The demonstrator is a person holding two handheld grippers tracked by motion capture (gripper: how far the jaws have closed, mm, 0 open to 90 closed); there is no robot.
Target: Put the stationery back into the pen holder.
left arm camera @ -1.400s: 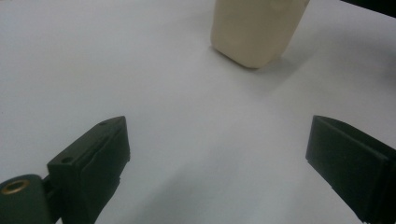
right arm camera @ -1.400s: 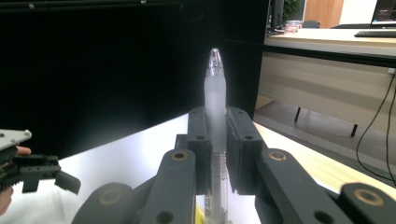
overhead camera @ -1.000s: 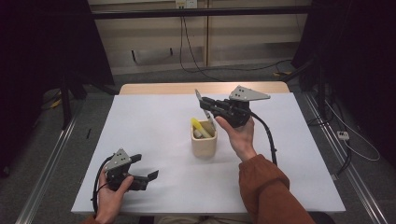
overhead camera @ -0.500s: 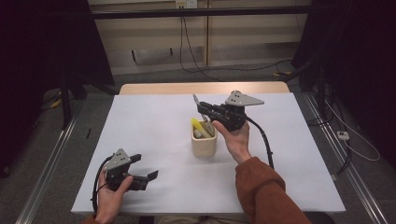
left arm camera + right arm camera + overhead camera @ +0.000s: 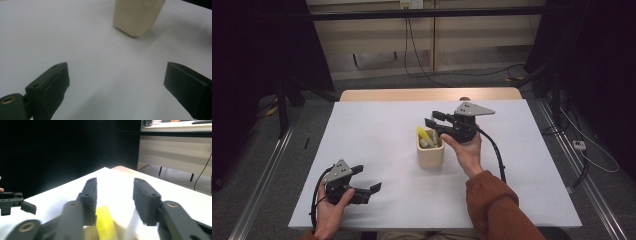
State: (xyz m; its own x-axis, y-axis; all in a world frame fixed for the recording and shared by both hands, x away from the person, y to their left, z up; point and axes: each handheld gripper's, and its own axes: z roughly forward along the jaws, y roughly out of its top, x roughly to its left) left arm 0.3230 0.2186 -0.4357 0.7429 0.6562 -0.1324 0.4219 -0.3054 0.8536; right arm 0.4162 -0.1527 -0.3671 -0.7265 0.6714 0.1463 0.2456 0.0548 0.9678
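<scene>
- The left tongs (image 5: 364, 186) rest low over the near left part of the white bench (image 5: 377, 145), held in the person's left hand (image 5: 331, 212), with a grey three-cornered plate on top and a cable looping beside the wrist.
- In the left gripper view the jaws of the left tongs (image 5: 115, 87) stand spread wide, with bare bench between them and nothing gripped.
- Ahead of the left tongs and to their right, well apart from them, stands the beige cup (image 5: 136, 16), upright on the bench.
- In the high view the cup (image 5: 430, 156) sits near the middle of the bench, and a yellow item (image 5: 423, 135) and a pale item (image 5: 430, 143) stick up out of it.
- The right tongs (image 5: 432, 119) hover just above the cup's far rim, pointing leftward, carried by the right hand (image 5: 468, 152), which has a rust-coloured sleeve (image 5: 497, 207).
- The jaws of the right tongs (image 5: 115, 202) have just been opening and now stand parted, pressing on nothing.
- Below the right tongs, the yellow item (image 5: 106, 222) lies blurred just under the left jaw, and the pale item (image 5: 131, 226) is below the right jaw; whether either touches a jaw cannot be told.
</scene>
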